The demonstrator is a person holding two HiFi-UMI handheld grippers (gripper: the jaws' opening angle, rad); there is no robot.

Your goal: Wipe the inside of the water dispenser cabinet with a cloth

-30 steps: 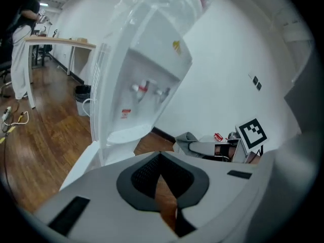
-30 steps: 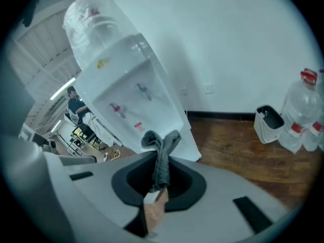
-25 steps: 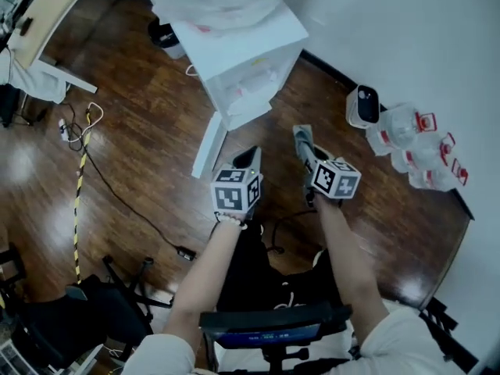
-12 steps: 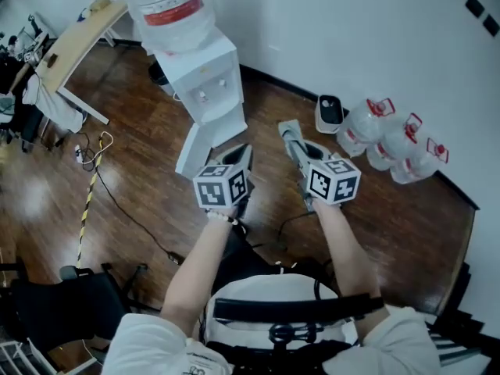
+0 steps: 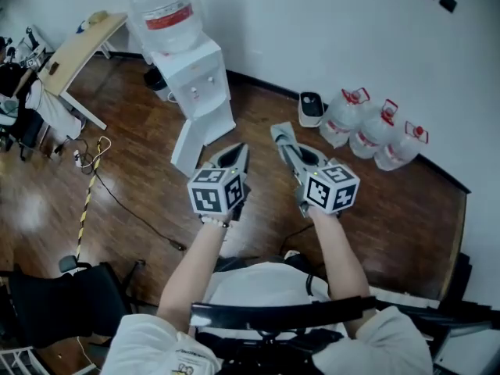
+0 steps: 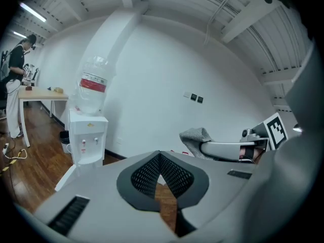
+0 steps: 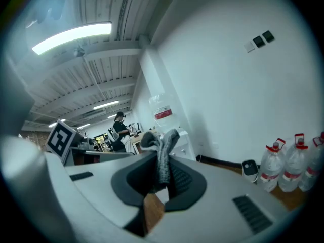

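Item, far left: pale wooden table (image 5: 74, 45) at the upper-left corner of the dark wooden floor (image 5: 141, 131). A yellow-and-black striped cable (image 5: 84, 201) trailed below it.

Item: white water dispenser with a clear bottle on top (image 5: 195, 76), at the floor's wall edge, its white lower cabinet door (image 5: 186, 145) standing open toward us.

Item: left gripper (image 5: 241, 150), jaws brought together on nothing.

Item: right gripper (image 7: 161, 158), jaws clamped on a grey folded cloth (image 7: 162, 143).

Both hung well short of the cabinet. We judged the approach should go low, cloth leading, clearing the door's free edge.

Item, right: three clear water jugs with red caps (image 5: 375, 135) along the wall edge. Open floor between them and the dispenser gave us room.
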